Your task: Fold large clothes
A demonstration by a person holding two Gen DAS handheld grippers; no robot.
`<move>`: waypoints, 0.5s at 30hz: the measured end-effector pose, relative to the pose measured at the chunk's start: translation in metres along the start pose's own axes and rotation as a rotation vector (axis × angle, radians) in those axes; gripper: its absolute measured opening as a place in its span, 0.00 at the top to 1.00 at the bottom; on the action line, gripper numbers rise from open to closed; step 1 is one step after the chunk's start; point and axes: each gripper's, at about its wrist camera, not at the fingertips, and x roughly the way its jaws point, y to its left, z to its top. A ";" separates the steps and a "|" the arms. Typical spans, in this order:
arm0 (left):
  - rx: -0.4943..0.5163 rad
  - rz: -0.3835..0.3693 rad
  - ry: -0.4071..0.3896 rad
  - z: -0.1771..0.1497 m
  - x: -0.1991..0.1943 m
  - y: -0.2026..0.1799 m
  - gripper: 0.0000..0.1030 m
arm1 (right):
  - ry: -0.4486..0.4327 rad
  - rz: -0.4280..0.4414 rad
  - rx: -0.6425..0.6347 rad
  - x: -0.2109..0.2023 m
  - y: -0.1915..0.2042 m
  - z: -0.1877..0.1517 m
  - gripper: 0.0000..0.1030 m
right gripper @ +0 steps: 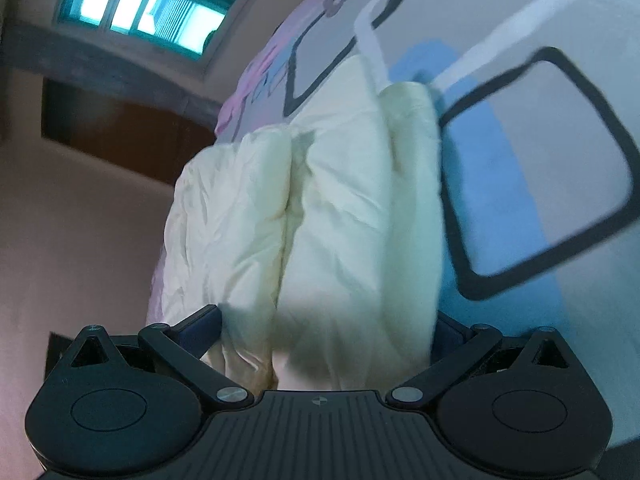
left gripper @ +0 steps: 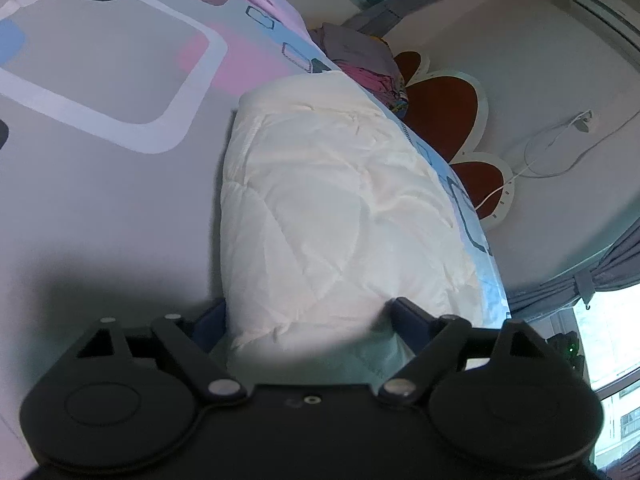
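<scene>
Pale walls and grey curtains (left gripper: pixel 624 256) ring a bed (left gripper: pixel 100 184) dressed in a grey sheet printed with rounded squares in white, black, pink and blue; a white wall unit (left gripper: pixel 604 4) sits at two o'clock in the left wrist view, and a teal-lit window (right gripper: pixel 148 4) at eleven o'clock in the right wrist view. On the bed lies a cream quilted garment (left gripper: pixel 332 208), folded into a thick bundle, running from centre toward six o'clock in both views; beyond it, at twelve o'clock, lies a small heap of grey and pink clothes (left gripper: pixel 360 60). Left gripper (left gripper: pixel 306 320): jaws stand wide, one on either side of the bundle's near end; whether the pads press it I cannot tell. Right gripper (right gripper: pixel 328 332): jaws likewise spread wide astride the garment's near end (right gripper: pixel 340 240); grip unclear.
</scene>
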 end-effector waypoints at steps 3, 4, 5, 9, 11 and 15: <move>0.000 -0.001 0.001 0.001 0.005 -0.002 0.14 | 0.014 0.010 -0.025 0.007 0.000 0.004 0.00; 0.010 -0.001 0.001 0.000 0.006 -0.004 0.14 | 0.017 0.011 -0.036 0.010 0.001 0.005 0.00; 0.019 0.002 0.001 -0.001 0.007 -0.006 0.13 | 0.020 0.013 -0.046 0.011 0.001 0.006 0.00; 0.055 0.019 0.004 -0.002 0.014 -0.013 0.13 | 0.045 0.009 -0.100 0.021 0.007 0.006 0.01; 0.083 0.026 0.005 -0.003 0.015 -0.017 0.17 | 0.065 0.005 -0.127 0.028 0.011 0.008 0.12; 0.114 0.024 -0.008 -0.004 0.009 -0.022 0.32 | 0.079 0.018 -0.142 0.031 0.013 0.008 0.27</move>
